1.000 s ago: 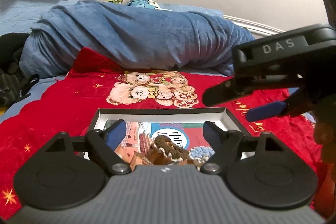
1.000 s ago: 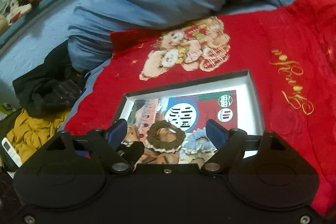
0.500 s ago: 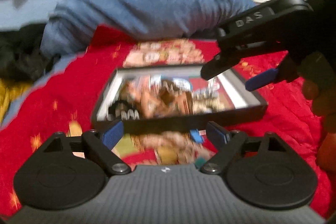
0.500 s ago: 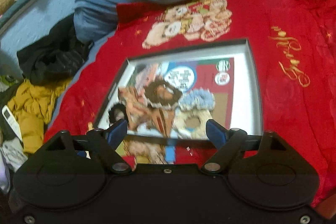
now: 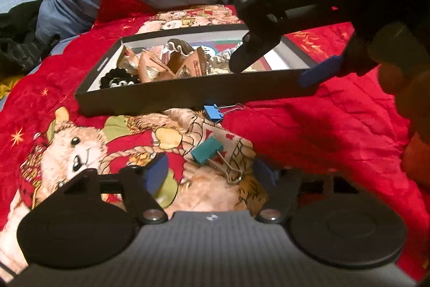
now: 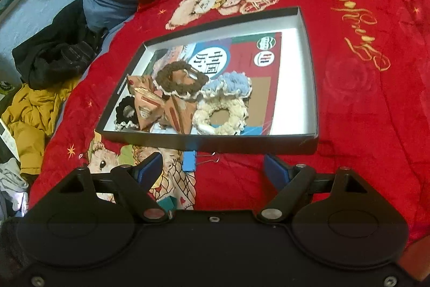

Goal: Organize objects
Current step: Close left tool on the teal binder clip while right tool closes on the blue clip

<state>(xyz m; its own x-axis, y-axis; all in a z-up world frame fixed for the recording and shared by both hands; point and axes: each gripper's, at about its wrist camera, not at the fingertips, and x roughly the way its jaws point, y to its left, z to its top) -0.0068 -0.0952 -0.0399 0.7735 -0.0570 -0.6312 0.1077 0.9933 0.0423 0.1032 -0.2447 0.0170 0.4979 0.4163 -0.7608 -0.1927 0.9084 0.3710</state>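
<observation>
Both wide open and empty, left gripper (image 5: 211, 174) straddles the teal binder clip (image 5: 207, 150), right gripper (image 6: 213, 168) hovers near the box (image 6: 215, 143).

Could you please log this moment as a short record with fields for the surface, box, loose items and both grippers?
surface: red teddy-bear blanket
box: shallow black tray box holding crocheted scrunchies and tan paper packets
loose items: blue binder clip just outside the box's near wall; teal binder clip nearer
left hand-held gripper: open, empty, around the teal clip
right hand-held gripper: open, empty
</observation>
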